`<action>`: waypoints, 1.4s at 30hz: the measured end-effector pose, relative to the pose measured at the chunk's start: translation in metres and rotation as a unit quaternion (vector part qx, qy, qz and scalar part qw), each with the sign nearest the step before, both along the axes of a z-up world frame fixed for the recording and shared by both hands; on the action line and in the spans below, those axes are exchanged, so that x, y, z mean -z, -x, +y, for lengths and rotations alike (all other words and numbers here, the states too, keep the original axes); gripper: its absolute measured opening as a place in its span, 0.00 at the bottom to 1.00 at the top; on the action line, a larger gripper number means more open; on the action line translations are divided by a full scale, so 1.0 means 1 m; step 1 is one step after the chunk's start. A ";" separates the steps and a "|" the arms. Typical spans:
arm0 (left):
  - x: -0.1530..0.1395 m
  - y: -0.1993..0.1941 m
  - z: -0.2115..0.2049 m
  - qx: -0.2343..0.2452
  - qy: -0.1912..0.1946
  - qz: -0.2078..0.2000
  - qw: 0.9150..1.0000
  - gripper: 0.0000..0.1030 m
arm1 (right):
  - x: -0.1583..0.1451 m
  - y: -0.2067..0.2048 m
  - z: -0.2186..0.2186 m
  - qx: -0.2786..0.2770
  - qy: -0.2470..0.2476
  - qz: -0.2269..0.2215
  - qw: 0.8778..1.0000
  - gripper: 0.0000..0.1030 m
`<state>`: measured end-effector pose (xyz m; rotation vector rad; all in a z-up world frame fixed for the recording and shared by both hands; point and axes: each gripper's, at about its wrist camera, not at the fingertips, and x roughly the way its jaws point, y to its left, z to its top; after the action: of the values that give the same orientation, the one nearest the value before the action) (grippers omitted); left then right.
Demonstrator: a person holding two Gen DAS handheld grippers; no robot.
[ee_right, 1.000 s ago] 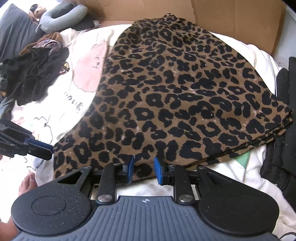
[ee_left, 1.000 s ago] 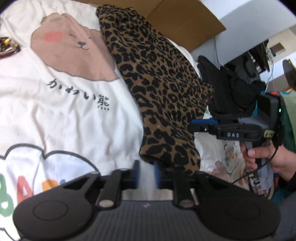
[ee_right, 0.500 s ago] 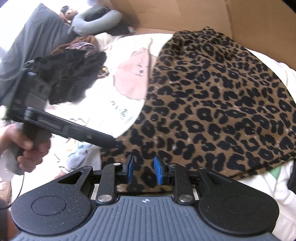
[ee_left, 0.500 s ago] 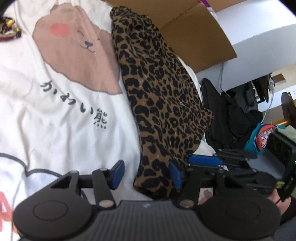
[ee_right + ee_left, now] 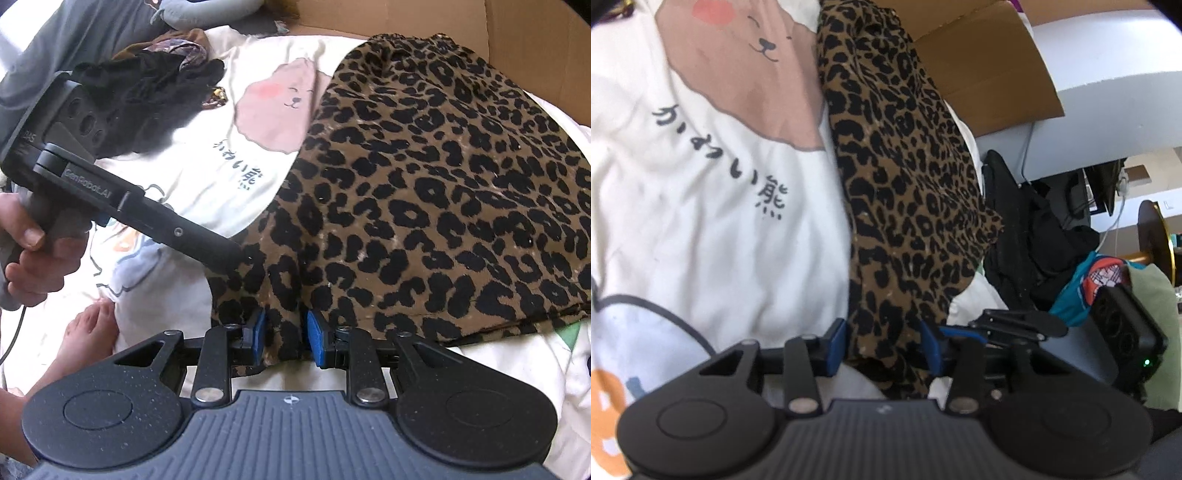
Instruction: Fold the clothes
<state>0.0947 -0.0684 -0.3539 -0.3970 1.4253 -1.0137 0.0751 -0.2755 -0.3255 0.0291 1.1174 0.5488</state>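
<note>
A white bedsheet (image 5: 701, 229) printed with a pink bear and dark characters covers the work surface, backed by a brown cardboard box (image 5: 990, 85). A leopard-print garment (image 5: 436, 192) is laid across the sheet beside the bear print, its near corner bunched at the bed's edge. A heap of dark clothing (image 5: 147, 99) is seen at the far left of the right wrist view, and further black garments (image 5: 1027, 236) are piled beside the bed. The left gripper (image 5: 884, 345) is positioned at the near corner of the garment; its jaws have just been closing, with leopard fabric between the blue pads, though a firm clamp cannot be confirmed. The right gripper (image 5: 283, 338) is set on the adjoining hem, its jaws narrowly parted with a fold of fabric gathered between them. A hand (image 5: 35, 247) is seen holding the left gripper's handle, and a bare foot (image 5: 86, 334) is visible below it.
</note>
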 end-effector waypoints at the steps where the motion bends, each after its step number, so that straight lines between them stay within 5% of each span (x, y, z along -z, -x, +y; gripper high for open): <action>1: 0.002 0.001 0.000 0.001 -0.001 0.002 1.000 0.44 | 0.000 0.000 -0.001 0.002 -0.001 0.001 1.000 0.29; 9: 0.013 0.008 0.008 -0.034 0.020 0.053 0.998 0.42 | -0.001 0.002 0.000 0.007 -0.019 0.009 1.000 0.29; 14: 0.018 0.017 0.008 -0.038 0.025 0.078 0.996 0.14 | -0.003 0.006 0.006 -0.006 -0.021 0.007 1.000 0.31; 17: 0.018 0.019 0.011 -0.046 0.018 0.075 0.996 0.09 | -0.003 0.006 0.004 -0.006 -0.027 0.012 1.000 0.31; 26: 0.014 0.015 0.021 -0.061 0.019 0.079 0.995 0.09 | -0.015 0.004 -0.021 0.033 -0.063 0.013 0.997 0.35; 35: 0.026 0.020 0.013 -0.075 0.025 0.100 0.992 0.29 | -0.013 -0.002 -0.050 0.098 -0.066 0.016 0.993 0.35; 40: 0.032 0.029 0.009 -0.079 0.040 0.130 0.988 0.28 | -0.012 0.000 -0.058 0.109 -0.069 0.013 0.992 0.36; 42: 0.033 0.031 0.009 -0.081 0.045 0.136 0.986 0.11 | -0.010 0.000 -0.063 0.119 -0.072 0.016 0.990 0.36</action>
<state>0.0639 -0.0594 -0.3874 -0.7288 1.5652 -0.9183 0.0750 -0.3382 -0.3151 0.2939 1.0863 0.4150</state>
